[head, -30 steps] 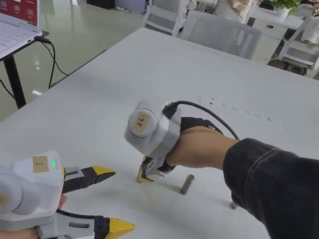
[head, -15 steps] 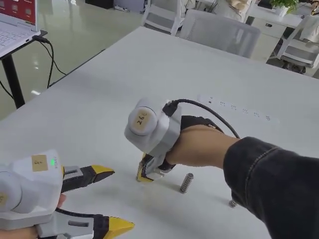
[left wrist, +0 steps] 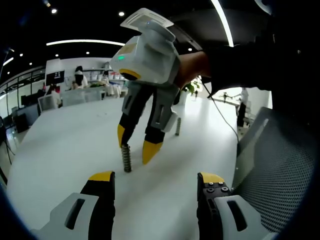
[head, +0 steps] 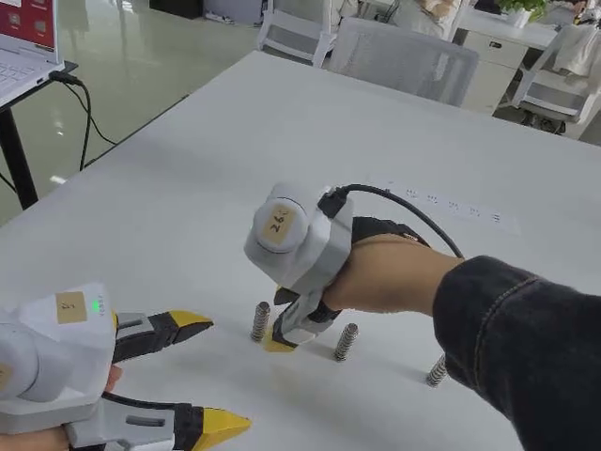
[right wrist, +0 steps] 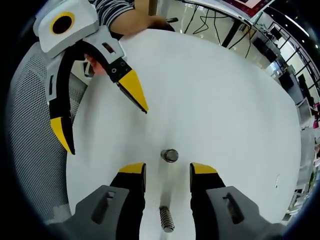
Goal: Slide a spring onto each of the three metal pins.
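The right gripper (left wrist: 135,146) points down at the white tabletop (left wrist: 60,150), fingers apart, one yellow tip beside an upright spring (left wrist: 127,159).

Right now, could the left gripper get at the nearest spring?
Probably yes: bare table lies between the left gripper and that spring, and its jaws are open. But the right gripper hangs close over the spring, so they might bump.
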